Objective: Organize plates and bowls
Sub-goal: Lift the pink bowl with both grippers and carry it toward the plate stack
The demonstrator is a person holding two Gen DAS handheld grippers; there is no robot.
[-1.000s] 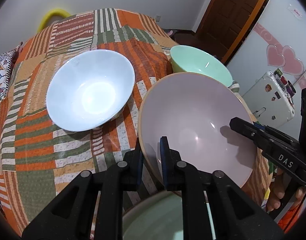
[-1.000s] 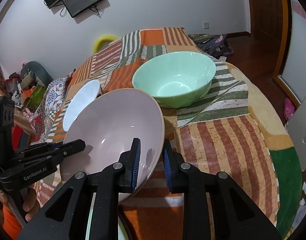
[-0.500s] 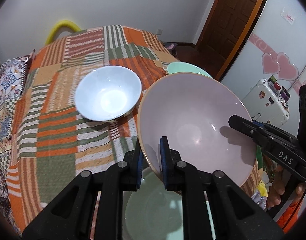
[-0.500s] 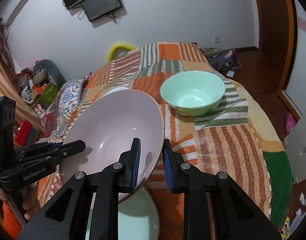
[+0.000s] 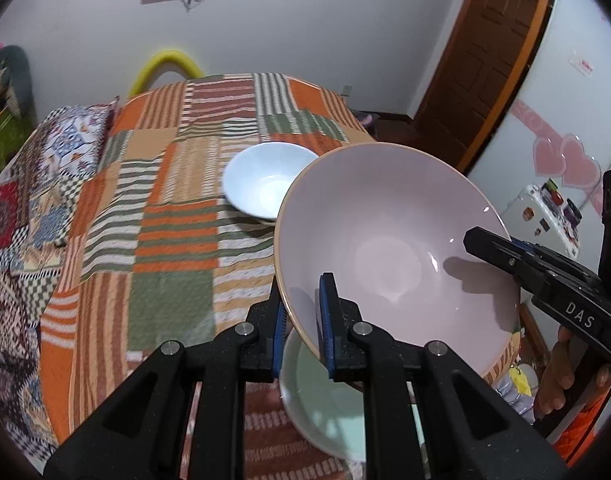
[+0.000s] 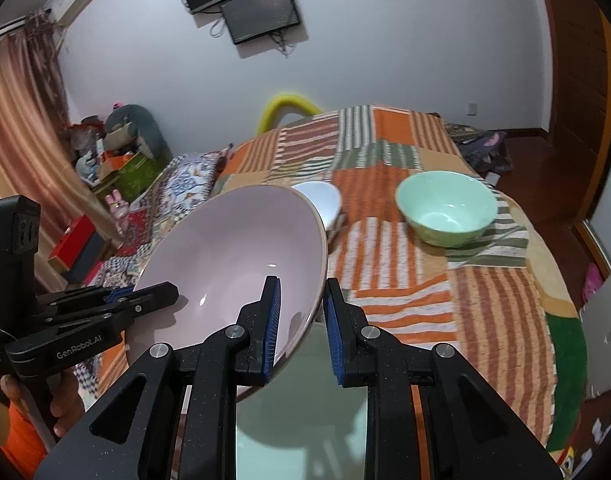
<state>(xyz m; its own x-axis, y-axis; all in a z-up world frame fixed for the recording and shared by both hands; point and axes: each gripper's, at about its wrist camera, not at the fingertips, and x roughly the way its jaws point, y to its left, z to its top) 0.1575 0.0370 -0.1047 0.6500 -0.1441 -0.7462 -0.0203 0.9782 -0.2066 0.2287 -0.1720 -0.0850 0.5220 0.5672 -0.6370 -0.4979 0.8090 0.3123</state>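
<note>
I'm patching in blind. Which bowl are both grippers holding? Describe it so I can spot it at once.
Start at the round table under the striped patchwork cloth. Raised over its near edge, tilted, is the pink bowl, with the left gripper and right gripper clamped on opposite sides of its rim. It is the largest bowl, tan-rimmed; the white bowl and green bowl sit on the cloth.

A patchwork blanket (image 5: 177,216) of orange, green and cream stripes covers the bed, and a patterned pillow (image 5: 71,140) lies at its left edge. Behind the bed a yellow foam arch (image 5: 165,65) curves up against the white wall, just below a dark screen (image 6: 261,12) mounted high with cables dangling beneath it. Over on the left, peach curtains (image 6: 17,128) hang beside a heap of boxes and soft toys (image 6: 113,148). On the right, a brown wooden door (image 5: 481,64) stands by a white panel with pink hearts (image 5: 565,160), and a small white case (image 5: 545,216) sits below them.
</note>
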